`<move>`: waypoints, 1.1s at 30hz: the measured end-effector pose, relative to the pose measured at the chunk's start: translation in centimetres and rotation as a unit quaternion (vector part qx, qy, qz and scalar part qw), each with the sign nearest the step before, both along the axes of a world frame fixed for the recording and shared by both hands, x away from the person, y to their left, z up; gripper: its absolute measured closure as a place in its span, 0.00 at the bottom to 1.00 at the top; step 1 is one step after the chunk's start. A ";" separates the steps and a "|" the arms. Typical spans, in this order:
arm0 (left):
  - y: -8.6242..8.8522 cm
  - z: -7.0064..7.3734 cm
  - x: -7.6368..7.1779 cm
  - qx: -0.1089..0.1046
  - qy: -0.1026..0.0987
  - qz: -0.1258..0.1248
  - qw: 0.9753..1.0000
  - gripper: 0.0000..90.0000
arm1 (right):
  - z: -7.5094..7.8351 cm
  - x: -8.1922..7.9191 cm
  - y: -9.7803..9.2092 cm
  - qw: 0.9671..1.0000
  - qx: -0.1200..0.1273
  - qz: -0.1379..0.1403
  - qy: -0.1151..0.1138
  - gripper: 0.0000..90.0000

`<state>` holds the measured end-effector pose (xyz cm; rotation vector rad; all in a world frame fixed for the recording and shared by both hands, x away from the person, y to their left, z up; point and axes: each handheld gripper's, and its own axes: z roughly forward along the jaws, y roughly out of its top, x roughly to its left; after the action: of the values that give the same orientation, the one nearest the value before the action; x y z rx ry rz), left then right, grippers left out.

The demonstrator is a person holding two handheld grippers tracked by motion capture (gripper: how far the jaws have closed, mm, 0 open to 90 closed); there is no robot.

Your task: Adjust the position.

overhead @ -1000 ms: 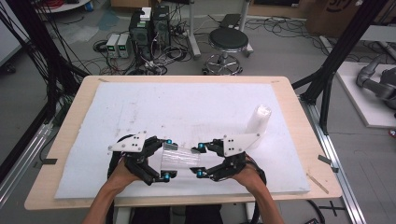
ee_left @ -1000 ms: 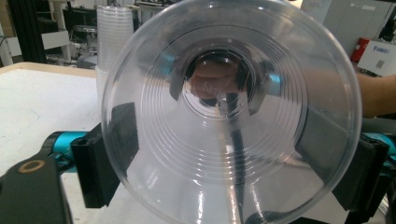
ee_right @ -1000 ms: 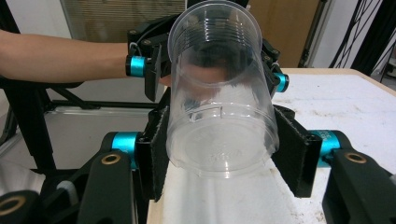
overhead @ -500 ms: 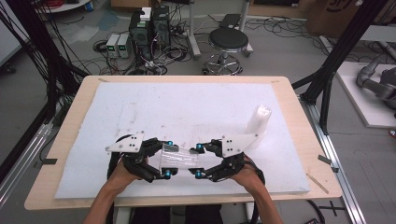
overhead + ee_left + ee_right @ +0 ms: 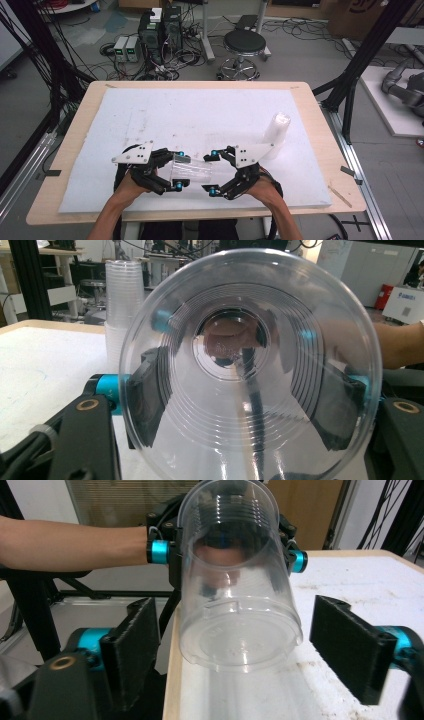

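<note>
A clear plastic cup lies on its side just above the white mat near the front edge. My left gripper is shut on its rim end. In the left gripper view the cup's open mouth faces the camera, with the black jaws pressed on both sides. My right gripper is open, its jaws spread to either side of the cup's base without touching it. The right gripper view shows the cup's base pointing at the camera between the wide-apart pads.
A tall stack of clear cups stands upright on the white mat, just right of my right hand. The wooden table's rim frames the mat. A stool and computer boxes stand on the floor beyond.
The right gripper's jaws have spread a little wider around the cup's base. The left gripper, with the cup, has shifted slightly left.
</note>
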<state>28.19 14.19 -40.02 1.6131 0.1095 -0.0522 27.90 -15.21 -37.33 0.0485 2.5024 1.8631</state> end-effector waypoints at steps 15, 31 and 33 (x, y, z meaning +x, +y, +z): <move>1.2 1.6 0.6 0.084 0.001 0.047 0.995 0.35 | -0.7 -0.8 -2.0 0.993 -0.008 -0.115 -0.007 0.19; -0.8 5.3 3.2 0.321 -0.016 0.072 0.944 0.35 | -3.9 -1.1 -6.1 0.956 -0.033 -0.290 0.018 0.19; -1.3 5.6 3.5 0.341 -0.018 0.064 0.938 0.35 | -4.5 -1.2 -6.6 0.953 -0.026 -0.302 0.027 0.19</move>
<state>31.66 12.87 -34.40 2.2968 0.2211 0.1311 26.74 -21.82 -41.87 0.7754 2.2026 1.5473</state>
